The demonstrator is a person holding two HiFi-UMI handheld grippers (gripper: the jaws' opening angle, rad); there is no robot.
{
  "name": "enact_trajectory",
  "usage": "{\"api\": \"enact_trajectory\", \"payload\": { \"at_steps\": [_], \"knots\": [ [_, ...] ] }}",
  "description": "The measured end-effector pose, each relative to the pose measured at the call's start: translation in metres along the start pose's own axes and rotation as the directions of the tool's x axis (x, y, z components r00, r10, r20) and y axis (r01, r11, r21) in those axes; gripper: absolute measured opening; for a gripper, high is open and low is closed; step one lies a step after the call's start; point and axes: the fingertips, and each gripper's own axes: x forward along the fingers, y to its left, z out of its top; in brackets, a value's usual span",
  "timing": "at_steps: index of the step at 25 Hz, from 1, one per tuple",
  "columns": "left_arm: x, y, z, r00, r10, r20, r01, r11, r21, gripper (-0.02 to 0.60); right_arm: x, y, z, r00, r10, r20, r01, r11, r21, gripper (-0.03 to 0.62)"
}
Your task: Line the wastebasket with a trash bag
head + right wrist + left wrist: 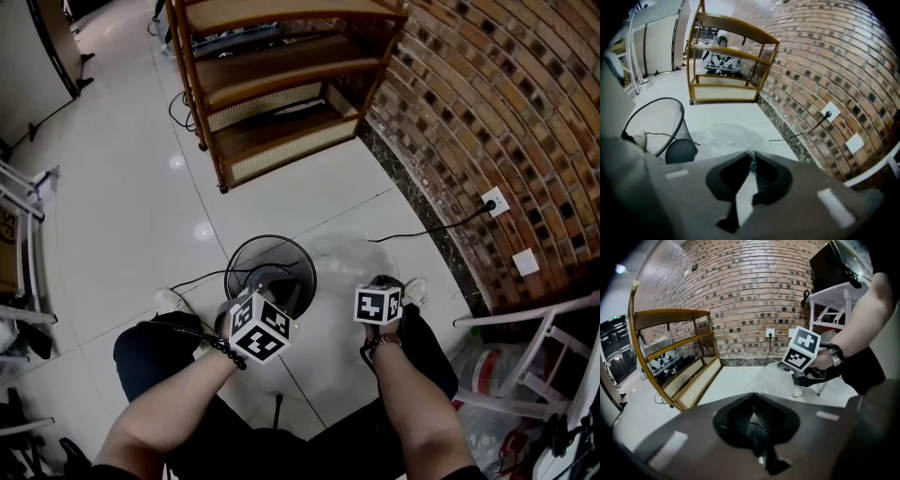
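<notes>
my right tongs [751,157] clamped on edge of clear bag [723,138], left tongs [752,401] closed tight, black mesh basket [272,267] upright on floor [122,216] just beside bag

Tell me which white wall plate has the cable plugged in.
The wall plate nearer the wooden shelf: the black cable ends at it. The other plate, by the white frame, is blank.
</notes>
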Motion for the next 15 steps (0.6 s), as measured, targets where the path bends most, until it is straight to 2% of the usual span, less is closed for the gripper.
{"api": "enact_trajectory", "payload": {
  "at_steps": [9, 15],
  "knots": [
    [-0.011, -0.005, 0.011, 1.0, 0.005, 0.017, -0.005, 1.0, 0.001, 0.002, -0.04, -0.03, 0.027, 0.997, -0.014, 0.071, 0.013, 1.0, 0.012, 0.003],
    [-0.013, -0.014, 0.017, 0.999, -0.029, 0.014, 0.029, 0.999, -0.045, 0.002, -0.075, -0.049, 0.051, 0.993, -0.025, 0.119, 0.023, 1.0, 0.019, 0.002]
  ]
}}
